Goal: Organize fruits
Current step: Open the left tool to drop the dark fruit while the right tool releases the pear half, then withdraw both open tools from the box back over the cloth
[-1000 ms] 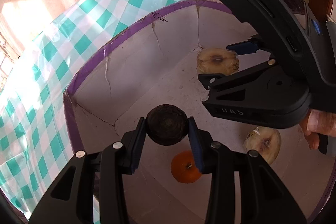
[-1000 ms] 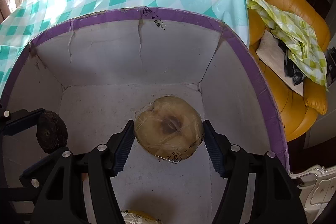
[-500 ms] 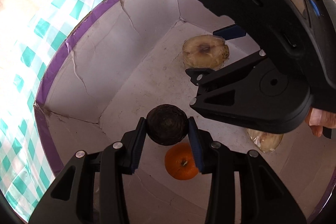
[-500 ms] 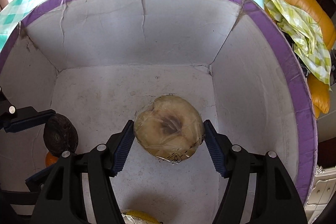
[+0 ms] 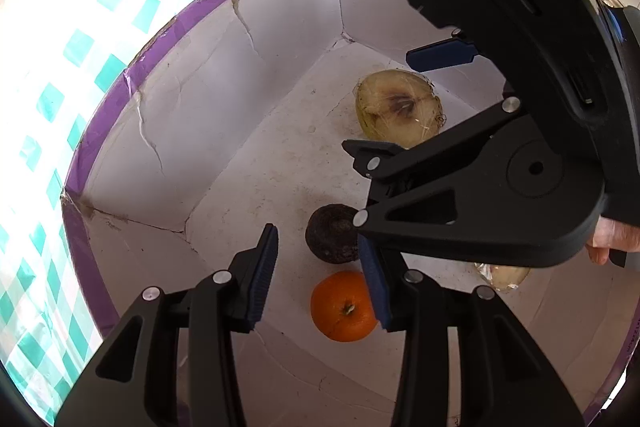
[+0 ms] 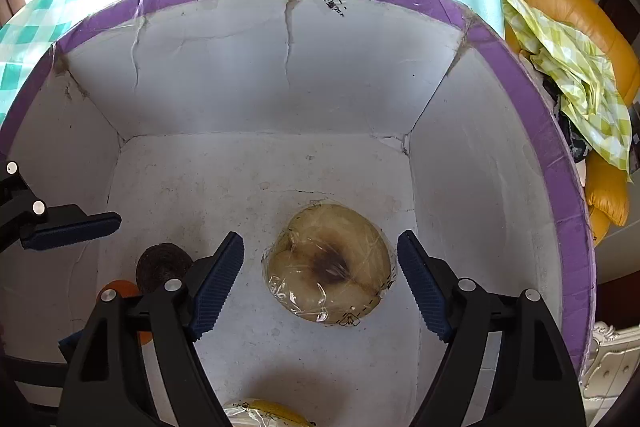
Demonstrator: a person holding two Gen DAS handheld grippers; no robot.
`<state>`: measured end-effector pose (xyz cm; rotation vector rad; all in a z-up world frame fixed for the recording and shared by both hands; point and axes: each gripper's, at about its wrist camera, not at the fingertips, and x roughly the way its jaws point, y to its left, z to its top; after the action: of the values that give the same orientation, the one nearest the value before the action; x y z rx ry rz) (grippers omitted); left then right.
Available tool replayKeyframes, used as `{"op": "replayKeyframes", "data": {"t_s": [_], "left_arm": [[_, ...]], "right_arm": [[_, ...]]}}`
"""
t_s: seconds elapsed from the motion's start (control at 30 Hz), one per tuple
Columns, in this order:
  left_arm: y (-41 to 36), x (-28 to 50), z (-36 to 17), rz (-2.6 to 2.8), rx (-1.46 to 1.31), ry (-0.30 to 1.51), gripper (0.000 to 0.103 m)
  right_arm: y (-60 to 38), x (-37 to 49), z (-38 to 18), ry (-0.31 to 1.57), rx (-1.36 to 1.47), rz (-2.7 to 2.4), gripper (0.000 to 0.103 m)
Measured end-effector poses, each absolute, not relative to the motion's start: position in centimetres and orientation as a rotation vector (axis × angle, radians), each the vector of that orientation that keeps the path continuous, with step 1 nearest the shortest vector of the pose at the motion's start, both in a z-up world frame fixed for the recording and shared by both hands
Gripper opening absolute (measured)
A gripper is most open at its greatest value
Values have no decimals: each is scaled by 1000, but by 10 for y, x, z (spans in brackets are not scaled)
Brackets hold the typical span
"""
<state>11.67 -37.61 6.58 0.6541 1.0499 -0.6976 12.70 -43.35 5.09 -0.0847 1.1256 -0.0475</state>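
Inside the purple-rimmed box [image 6: 568,211] I counted four fruits: two wrapped cut halves, one dark round fruit [image 5: 334,233] and one orange [image 5: 344,307]. My left gripper [image 5: 320,279] had just been opening, its jaws apart with nothing pressed between them, the dark fruit lying free on the box floor touching the orange near the left wall. My right gripper [image 6: 320,279] had also just been opening, jaws clear either side of one wrapped half [image 6: 328,263] mid-floor; the second half [image 5: 504,273] lay near the front edge.
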Motion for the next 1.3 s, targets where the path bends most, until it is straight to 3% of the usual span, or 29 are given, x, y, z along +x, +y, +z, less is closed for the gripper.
{"op": "replayKeyframes", "data": {"t_s": [0.1, 0.17, 0.23, 0.27, 0.67, 1.3], "left_arm": [[-374, 117, 70, -697, 631, 1033, 46], [-367, 117, 75, -713, 604, 997, 56], [-365, 113, 83, -711, 581, 942, 75], [-364, 109, 86, -706, 581, 917, 76], [-345, 85, 108, -591, 512, 655, 82], [-294, 62, 138, -484, 274, 531, 82]], "right_arm": [[-431, 124, 57, 1089, -102, -55, 77], [-430, 121, 65, 1049, -103, -55, 81], [-426, 117, 74, 998, -121, -53, 86], [-423, 115, 78, 975, -140, -63, 86], [-452, 114, 104, 832, -100, -143, 86], [-461, 70, 168, 497, 16, -185, 86]]}}
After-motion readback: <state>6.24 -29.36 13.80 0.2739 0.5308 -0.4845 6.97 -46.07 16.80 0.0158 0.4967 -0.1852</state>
